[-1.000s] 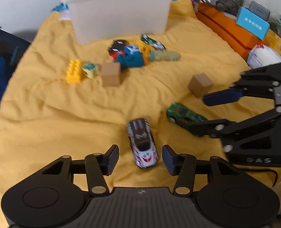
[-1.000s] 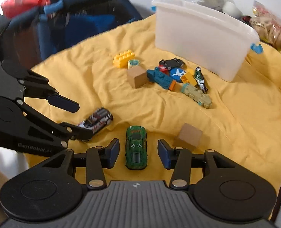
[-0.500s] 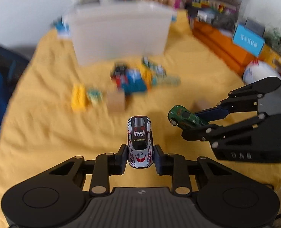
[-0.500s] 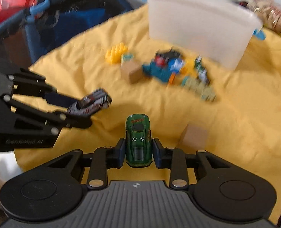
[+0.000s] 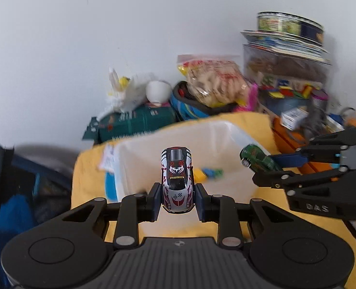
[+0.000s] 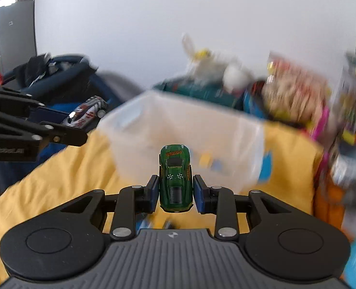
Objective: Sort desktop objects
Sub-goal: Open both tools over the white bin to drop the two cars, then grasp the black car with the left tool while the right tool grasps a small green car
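1. Left gripper (image 5: 178, 198): jaws narrow, both pads pressed on the flanks of the silver car (image 5: 177, 183). The car is held off the cloth, nose pointing away from the camera, roof up, its tail just behind the pads.
2. Right gripper (image 6: 176, 193): jaws narrow, pads clamped on the sides of the green car (image 6: 175, 177). Same attitude: nose forward, roof up, held in the air.
3. Pose: both grippers are raised above the yellow cloth (image 6: 57, 173) and tilted moderately downward, aimed at the white bin (image 5: 178, 142). They sit side by side, near each other but not touching; each shows at the edge of the other's view.
4. Seen from the left wrist, the right gripper enters from the right with the green car's nose over the bin's right rim. Seen from the right wrist, the left gripper enters from the left with the silver car just short of the bin's left corner.
5. Bin: open top, standing on the cloth ahead of both grippers. A few small coloured blocks (image 5: 208, 173) lie on its floor; they are blurred, so count and type cannot be told.
6. Behind the bin: a green box (image 5: 134, 122) and a snack bag (image 5: 214, 84) against the wall. Both views are blurred.
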`<state>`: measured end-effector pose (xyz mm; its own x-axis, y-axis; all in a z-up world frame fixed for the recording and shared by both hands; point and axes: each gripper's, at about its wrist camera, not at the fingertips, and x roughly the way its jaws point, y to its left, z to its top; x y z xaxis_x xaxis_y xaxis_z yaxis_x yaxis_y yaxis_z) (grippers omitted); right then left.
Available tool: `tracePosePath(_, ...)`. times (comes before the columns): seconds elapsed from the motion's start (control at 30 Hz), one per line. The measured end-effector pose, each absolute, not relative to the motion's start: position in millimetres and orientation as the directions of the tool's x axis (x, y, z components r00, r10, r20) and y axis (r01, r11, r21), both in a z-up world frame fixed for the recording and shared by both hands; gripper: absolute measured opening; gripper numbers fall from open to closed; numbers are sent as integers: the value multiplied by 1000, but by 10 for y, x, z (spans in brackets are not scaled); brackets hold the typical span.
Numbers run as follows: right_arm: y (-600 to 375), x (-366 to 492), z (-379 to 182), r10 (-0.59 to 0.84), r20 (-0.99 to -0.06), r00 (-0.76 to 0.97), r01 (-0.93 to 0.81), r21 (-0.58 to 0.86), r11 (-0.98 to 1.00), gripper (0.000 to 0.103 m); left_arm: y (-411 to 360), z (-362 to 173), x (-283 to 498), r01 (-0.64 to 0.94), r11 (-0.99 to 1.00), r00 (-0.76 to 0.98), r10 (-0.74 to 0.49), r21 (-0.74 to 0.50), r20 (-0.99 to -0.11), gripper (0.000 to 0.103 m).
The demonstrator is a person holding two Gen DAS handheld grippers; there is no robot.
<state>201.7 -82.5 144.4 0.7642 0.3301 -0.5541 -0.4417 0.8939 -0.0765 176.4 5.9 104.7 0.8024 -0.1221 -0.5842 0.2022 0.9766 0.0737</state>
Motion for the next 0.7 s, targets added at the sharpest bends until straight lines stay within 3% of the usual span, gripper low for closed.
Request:
tracePosePath(0.27,-668,2852,1504,233,-568,790,-375,-146,915,33,-69,911,2756,178,970,778,-35,166,-627,32)
tracePosePath(0.5,-616,3240,1100,182,-690,701,-340,-99,935,35,29,486,3127,122,980,691,30,157,-722,33)
tracePosePath(0.53,-617,3221,1085,184,-693,697,-337,-90,937,39,42,465,3112,126,981,686,22,149,-727,33)
tracePosePath(0.6,-615,3190,1101,189,-681,707,-344,-98,934,45,51,492,3045,133,981,697,8,140,-717,47)
tracePosePath(0.7,-612,3074,1202,212,-657,724,-377,-119,919,46,75,628,2894,129,984,724,-6,127,-690,51)
